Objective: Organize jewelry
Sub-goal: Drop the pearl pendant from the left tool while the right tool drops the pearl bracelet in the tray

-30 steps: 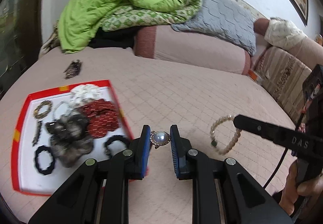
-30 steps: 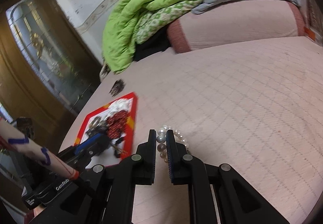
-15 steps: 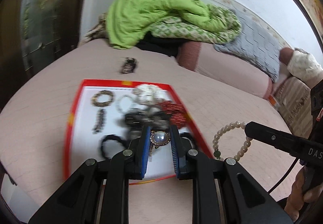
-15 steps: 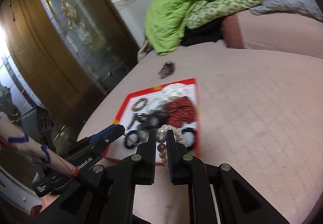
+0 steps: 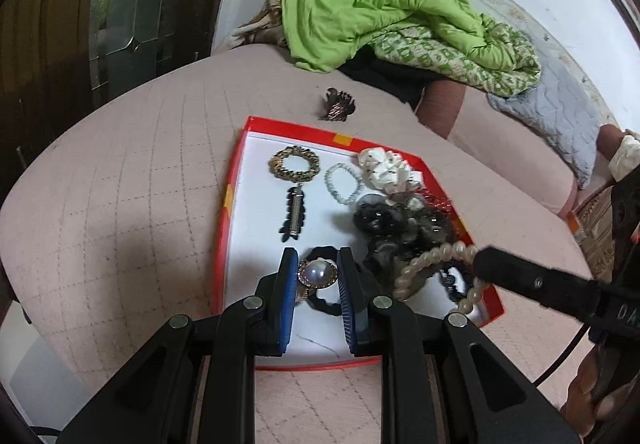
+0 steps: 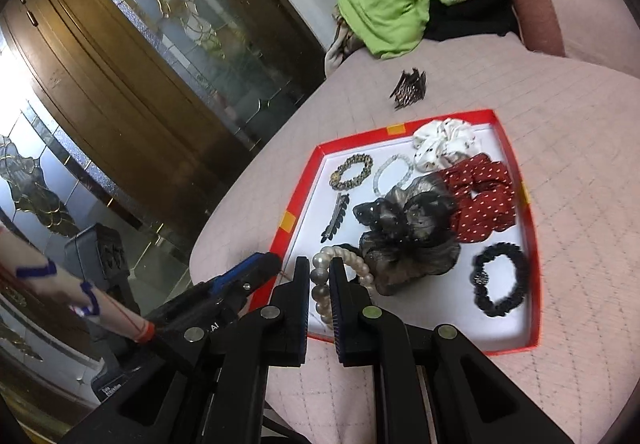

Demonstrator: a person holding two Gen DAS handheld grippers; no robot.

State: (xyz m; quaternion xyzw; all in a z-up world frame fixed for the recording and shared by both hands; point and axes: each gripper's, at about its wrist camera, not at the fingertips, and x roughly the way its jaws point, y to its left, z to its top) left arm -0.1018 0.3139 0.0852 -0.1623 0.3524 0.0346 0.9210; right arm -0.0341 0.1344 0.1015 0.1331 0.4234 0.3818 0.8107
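Note:
A red-rimmed white tray (image 5: 229, 204) lies on the pink bed. It holds a gold chain bracelet (image 5: 295, 163), a clear bead bracelet (image 5: 342, 182), a black hair clip (image 5: 295, 214) and several scrunchies. My left gripper (image 5: 317, 257) is shut on a gold-rimmed pearl piece (image 5: 318, 273), low over the tray's near left part above a black hair tie. My right gripper (image 6: 319, 262) is shut on a pearl bracelet (image 6: 362, 265), hanging over the tray's near edge beside the black organza scrunchie (image 6: 408, 228). In the right wrist view, the left gripper's blue-padded fingers (image 6: 256, 269) come in just left of it.
A brown claw clip (image 5: 338, 106) lies on the bed beyond the tray. A green quilt (image 5: 376, 12) and a grey pillow (image 5: 560, 112) are piled at the back. A wooden glass-panelled door (image 6: 132, 56) stands past the bed's left edge. Red dotted (image 6: 480, 196) and black (image 6: 500, 280) scrunchies fill the tray's right side.
Both grippers have swung left from over the bare bedspread to over the tray, each keeping its load. The left one has also rolled.

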